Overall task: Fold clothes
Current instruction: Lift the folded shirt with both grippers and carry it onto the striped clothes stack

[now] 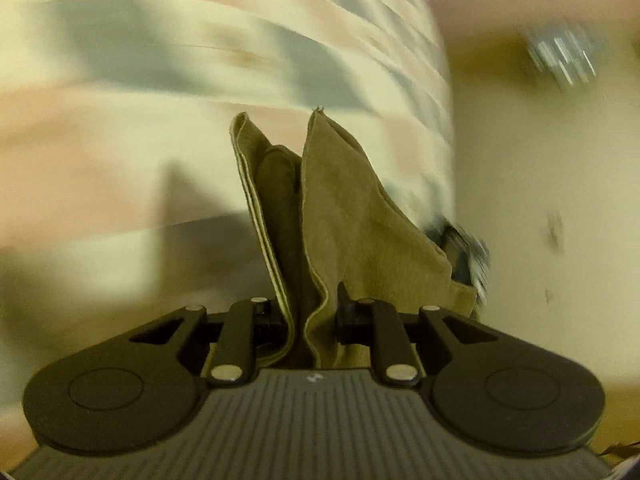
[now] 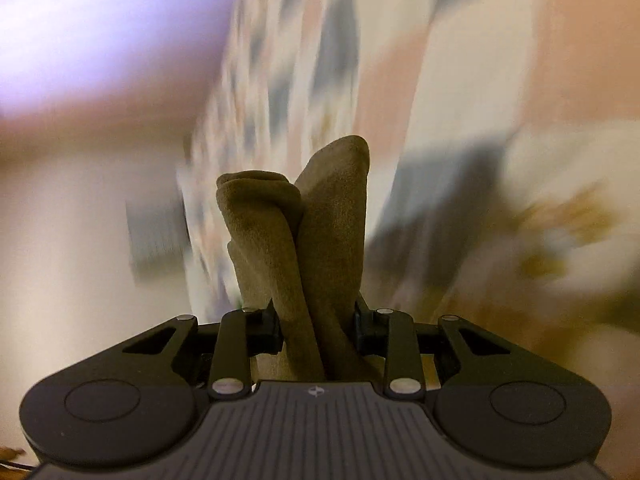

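An olive-brown garment (image 1: pixel 340 216) stands up bunched between the jaws of my left gripper (image 1: pixel 312 320), which is shut on it; a pale stitched hem runs down its left fold. In the right wrist view another thick fold of the same olive-brown garment (image 2: pixel 316 232) rises between the jaws of my right gripper (image 2: pixel 316 332), which is shut on it too. Both bunches hide the fingertips. Everything behind the cloth is smeared by motion blur.
A bedspread with pink, cream and grey patches (image 1: pixel 160 80) lies behind the left gripper, and the same patchwork bedspread (image 2: pixel 304 60) shows behind the right one. A pale floor (image 1: pixel 540 200) is at the right, with a small blurred metallic object (image 1: pixel 564 60) on it.
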Demonstrator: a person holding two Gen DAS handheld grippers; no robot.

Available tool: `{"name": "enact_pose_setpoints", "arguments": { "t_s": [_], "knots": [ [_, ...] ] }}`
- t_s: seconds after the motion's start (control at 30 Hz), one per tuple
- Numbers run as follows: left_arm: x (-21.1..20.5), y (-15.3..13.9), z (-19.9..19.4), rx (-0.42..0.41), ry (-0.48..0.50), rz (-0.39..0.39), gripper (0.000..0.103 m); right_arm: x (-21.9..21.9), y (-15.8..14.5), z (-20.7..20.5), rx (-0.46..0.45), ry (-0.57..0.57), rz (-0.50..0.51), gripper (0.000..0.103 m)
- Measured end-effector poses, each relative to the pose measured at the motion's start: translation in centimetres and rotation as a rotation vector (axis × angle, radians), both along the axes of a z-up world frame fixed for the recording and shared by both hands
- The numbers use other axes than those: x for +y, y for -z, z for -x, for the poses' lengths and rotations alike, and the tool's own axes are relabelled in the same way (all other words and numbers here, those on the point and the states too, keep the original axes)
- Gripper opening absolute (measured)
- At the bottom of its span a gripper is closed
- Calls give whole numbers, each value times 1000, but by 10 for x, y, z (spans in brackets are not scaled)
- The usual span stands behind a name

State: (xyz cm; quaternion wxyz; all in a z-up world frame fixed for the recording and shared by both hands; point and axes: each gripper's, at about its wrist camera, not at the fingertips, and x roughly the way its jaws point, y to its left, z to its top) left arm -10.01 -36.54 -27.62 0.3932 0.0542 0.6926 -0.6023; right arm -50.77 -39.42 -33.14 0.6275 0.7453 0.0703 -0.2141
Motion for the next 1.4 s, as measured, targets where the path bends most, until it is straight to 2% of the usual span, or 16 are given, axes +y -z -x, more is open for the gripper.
{"name": "enact_pose_setpoints", "arguments": {
  "t_s": [0.13, 0.27, 0.37, 0.47, 0.57, 0.7, 0.83, 0.93, 1.03, 1.1, 1.13, 1.2, 1.23, 1.3, 1.33, 1.4],
  "knots": [
    [-120, -36, 122, 59, 294, 104, 15, 22, -48, 106, 3, 386, 86, 30],
    [-216, -81, 264, 65, 557, 194, 15, 41, -83, 193, 3, 739, 174, 30],
    [-269, -111, 364, 50, 708, 250, 15, 43, -91, 244, -19, 946, 207, 30],
    [-313, -121, 450, 20, 816, 281, 15, 38, -86, 283, -68, 1129, 218, 30],
    [-339, -124, 523, -14, 904, 274, 15, 26, -70, 310, -107, 1256, 202, 30],
    [-365, -105, 575, -68, 973, 258, 15, 8, -45, 340, -128, 1367, 162, 30],
    [-383, -76, 599, -105, 987, 217, 16, -3, -17, 384, -127, 1378, 108, 31],
    [-395, -50, 604, -125, 986, 177, 16, -15, -3, 396, -81, 1343, 79, 33],
    [-401, -32, 600, -119, 980, 153, 23, -26, 8, 400, 16, 1295, 84, 38],
    [-404, -32, 593, -114, 963, 158, 26, -26, 9, 404, 68, 1261, 100, 42],
    [-406, -38, 588, -129, 948, 185, 27, -26, 5, 407, 96, 1253, 107, 50],
    [-408, -56, 576, -188, 897, 264, 25, -21, -17, 413, 224, 1242, 130, 57],
    [-405, -71, 568, -223, 859, 336, 25, -18, -32, 416, 329, 1240, 152, 62],
    [-393, -99, 554, -253, 809, 467, 25, -11, -68, 411, 593, 1227, 236, 62],
    [-378, -112, 548, -249, 815, 538, 25, -12, -88, 400, 770, 1180, 302, 62],
    [-338, -128, 551, -299, 873, 692, 25, -13, -113, 363, 998, 1070, 455, 62]
  ]
}}
